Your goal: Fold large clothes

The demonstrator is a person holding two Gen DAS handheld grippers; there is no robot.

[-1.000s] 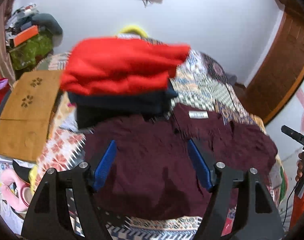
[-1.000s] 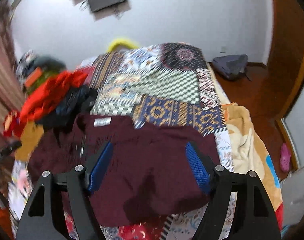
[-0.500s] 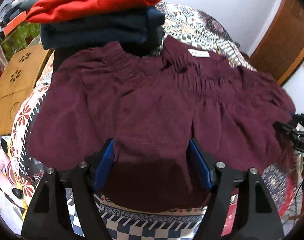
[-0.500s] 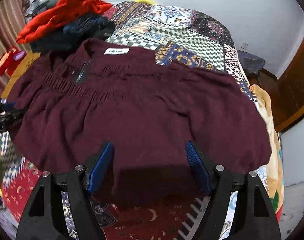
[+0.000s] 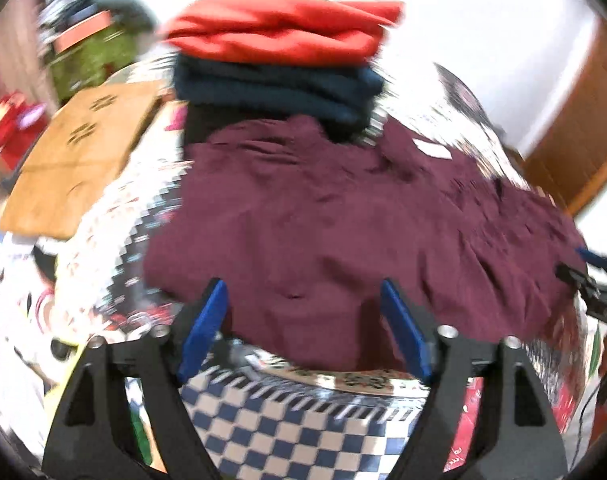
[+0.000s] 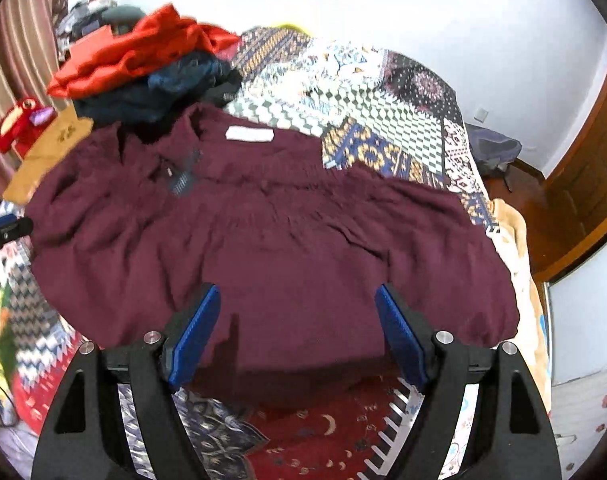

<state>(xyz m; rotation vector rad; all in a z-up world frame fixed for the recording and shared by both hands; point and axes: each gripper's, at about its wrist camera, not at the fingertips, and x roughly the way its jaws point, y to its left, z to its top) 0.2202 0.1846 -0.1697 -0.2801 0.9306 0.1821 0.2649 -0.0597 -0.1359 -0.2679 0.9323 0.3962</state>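
Both my jaws are spread wide right now, nothing pinched in either. My left gripper (image 5: 303,320) hangs over the near hem of the maroon top (image 5: 335,216), blue pads either side of the cloth but not biting it as far as I can see. Same deal on my right gripper (image 6: 297,328): pads apart, the near hem of the maroon top (image 6: 271,240) sitting between them, with a shadow on the fabric just below.

The top itself is laid out flat and spread wide across the bed, on the patchwork quilt (image 6: 367,112). Its white neck label (image 6: 249,134) is at the far edge, so the collar end points away from me and the hem is nearest my jaws. Fabric's a bit rumpled around the gathered band across the middle.

At the far-left corner of the top there's a stack of folded clothes: a red garment (image 5: 279,32) on top of a dark navy garment (image 5: 275,88), and the stack touches or overlaps the top's far edge. Left of the top, off the bed edge, is a tan board (image 5: 79,156) with little cut-out patterns. Past the right side of the top, a beige blanket (image 6: 515,240) hangs along the quilt edge, and beyond that a wooden door (image 6: 587,168).

The left view is pretty motion-blurred, so fine detail there is mushy.
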